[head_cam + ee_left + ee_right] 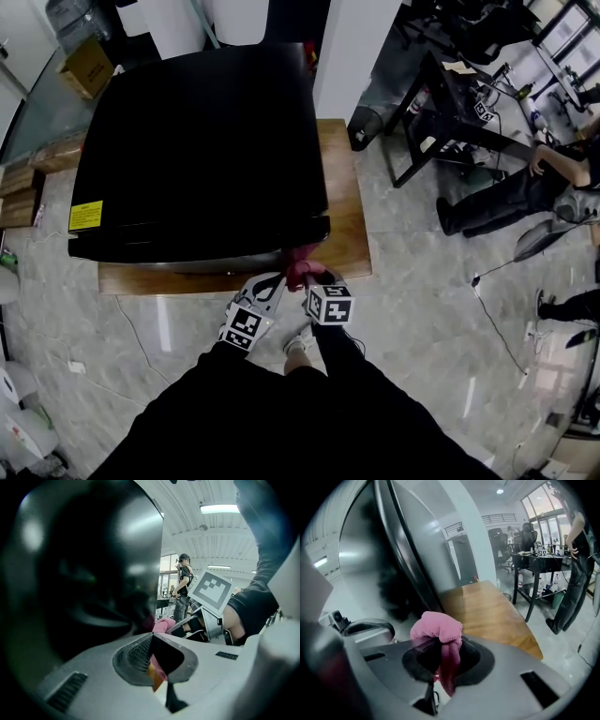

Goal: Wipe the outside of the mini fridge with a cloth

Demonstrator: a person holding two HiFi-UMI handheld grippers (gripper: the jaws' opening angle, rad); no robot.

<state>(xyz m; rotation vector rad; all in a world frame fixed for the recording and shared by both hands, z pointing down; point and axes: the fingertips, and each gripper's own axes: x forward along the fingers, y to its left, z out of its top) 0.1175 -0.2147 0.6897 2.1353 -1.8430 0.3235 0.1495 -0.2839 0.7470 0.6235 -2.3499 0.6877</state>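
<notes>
The black mini fridge (202, 141) stands on a low wooden table (349, 234). In the head view both grippers are at its front lower right corner. My right gripper (305, 274) is shut on a bunched pink cloth (298, 266), which is pressed against the fridge's front edge. In the right gripper view the cloth (437, 625) bulges out of the jaws (440, 646) beside the glossy fridge front (393, 564). My left gripper (274, 283) sits just left of it, shut. Its own view (153, 641) shows the fridge front (84, 573), the cloth (164, 624) and the right gripper's marker cube (213, 592).
A white pillar (352, 47) rises behind the table. A black desk (450, 103) and a seated person (525, 187) are to the right, with a cable (497, 323) on the tiled floor. A cardboard box (89, 66) sits far left. Bare table top (487, 611) lies right of the fridge.
</notes>
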